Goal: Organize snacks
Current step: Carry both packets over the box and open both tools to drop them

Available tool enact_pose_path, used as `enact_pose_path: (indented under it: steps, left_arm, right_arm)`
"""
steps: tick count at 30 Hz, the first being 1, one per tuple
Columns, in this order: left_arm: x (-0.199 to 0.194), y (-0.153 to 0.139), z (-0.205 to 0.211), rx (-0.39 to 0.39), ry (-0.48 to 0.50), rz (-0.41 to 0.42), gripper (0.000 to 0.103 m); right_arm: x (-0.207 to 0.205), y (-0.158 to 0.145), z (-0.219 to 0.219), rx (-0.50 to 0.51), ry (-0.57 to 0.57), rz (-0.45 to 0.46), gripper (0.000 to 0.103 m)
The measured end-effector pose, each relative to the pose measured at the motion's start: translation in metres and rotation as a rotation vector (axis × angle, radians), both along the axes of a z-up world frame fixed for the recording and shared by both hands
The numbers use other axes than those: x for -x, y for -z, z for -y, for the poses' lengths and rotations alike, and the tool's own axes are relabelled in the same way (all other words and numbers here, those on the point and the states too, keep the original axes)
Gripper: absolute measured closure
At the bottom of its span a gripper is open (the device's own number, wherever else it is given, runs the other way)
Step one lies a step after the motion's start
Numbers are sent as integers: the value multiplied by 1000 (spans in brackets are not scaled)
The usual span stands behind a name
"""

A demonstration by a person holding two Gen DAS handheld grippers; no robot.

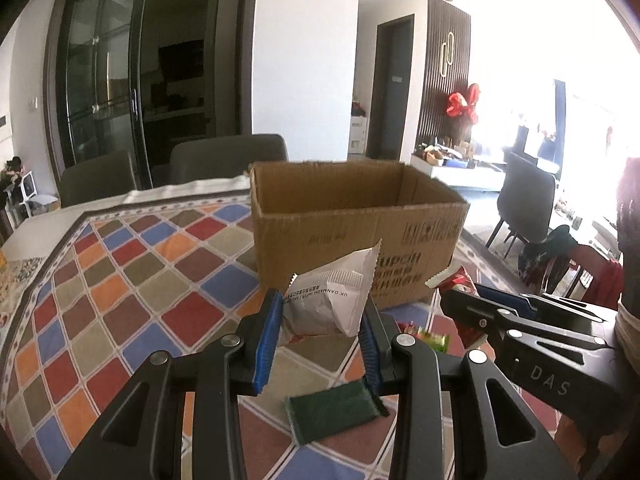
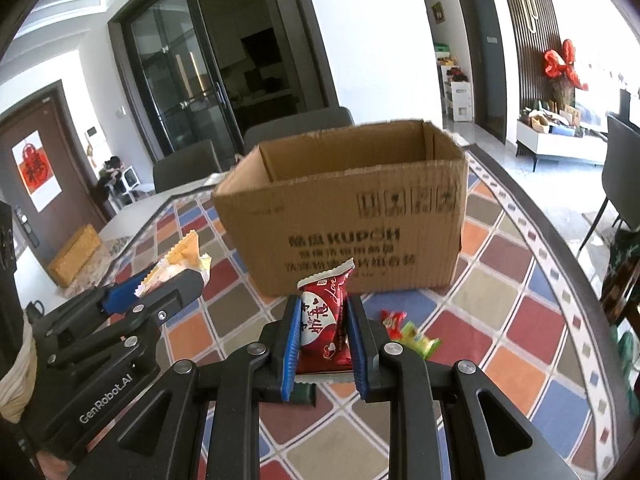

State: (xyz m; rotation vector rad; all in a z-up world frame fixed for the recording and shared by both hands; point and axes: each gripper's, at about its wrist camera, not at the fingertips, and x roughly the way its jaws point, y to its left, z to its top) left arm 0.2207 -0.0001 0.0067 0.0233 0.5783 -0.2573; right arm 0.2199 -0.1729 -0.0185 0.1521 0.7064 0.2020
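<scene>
An open cardboard box [image 1: 352, 236] stands on the patterned tablecloth; it also shows in the right wrist view [image 2: 344, 208]. My left gripper [image 1: 320, 320] is shut on a white snack packet [image 1: 332, 296], held above the table just before the box. It shows in the right wrist view [image 2: 160, 280], where the packet looks yellow and white [image 2: 180, 260]. My right gripper [image 2: 324, 336] is shut on a red snack packet [image 2: 324, 320] in front of the box. It shows at the right of the left wrist view [image 1: 460, 292].
A dark green packet [image 1: 332, 410] lies on the cloth under my left gripper. Small red and green candies [image 2: 404, 330] lie to the right near the box. Grey chairs [image 1: 228, 156] stand behind the table. The table edge [image 2: 560, 240] curves at the right.
</scene>
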Motion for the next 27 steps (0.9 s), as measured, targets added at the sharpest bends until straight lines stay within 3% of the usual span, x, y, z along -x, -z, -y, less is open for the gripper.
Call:
enact_pose_path:
  steps: [17, 27]
  left_arm:
    - [-55, -49, 13, 4, 1, 53, 67]
    - [-99, -62, 19, -11, 16, 26, 67]
  right_arm:
    - [-53, -54, 14, 13, -30, 104, 79]
    - [-94, -65, 20, 26, -58, 79, 79]
